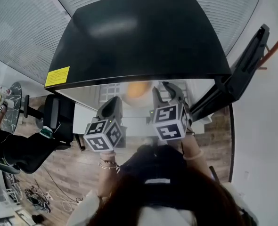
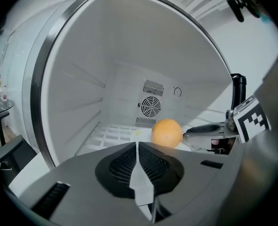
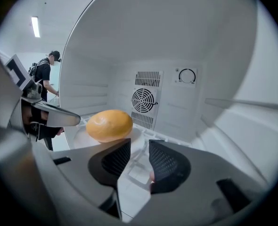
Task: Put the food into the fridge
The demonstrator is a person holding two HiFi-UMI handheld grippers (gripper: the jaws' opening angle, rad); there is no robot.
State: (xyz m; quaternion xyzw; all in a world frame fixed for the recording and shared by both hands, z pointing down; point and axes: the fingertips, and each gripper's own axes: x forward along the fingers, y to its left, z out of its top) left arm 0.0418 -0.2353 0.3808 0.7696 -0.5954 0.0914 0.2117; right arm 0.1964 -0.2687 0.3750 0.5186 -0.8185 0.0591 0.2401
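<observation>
An orange (image 1: 138, 89) lies inside the open white fridge (image 2: 82, 88), on what looks like a white plate (image 3: 80, 136) on the fridge floor. In the left gripper view the orange (image 2: 166, 133) sits just past and right of my left gripper (image 2: 137, 145), whose jaws are together with nothing between them. My right gripper (image 3: 140, 144) is open and empty, with the orange (image 3: 110, 125) slightly ahead and to its left. Both grippers hover at the fridge opening: the left gripper (image 1: 111, 105) and the right gripper (image 1: 169, 95) flank the fruit without touching it.
The fridge has a black top (image 1: 139, 32), and its door (image 1: 245, 69) hangs open at the right. A round fan grille (image 3: 143, 99) sits in the back wall. A black chair (image 1: 54, 117) and cables (image 1: 40, 197) are at the left. A person (image 3: 44, 76) stands in the background.
</observation>
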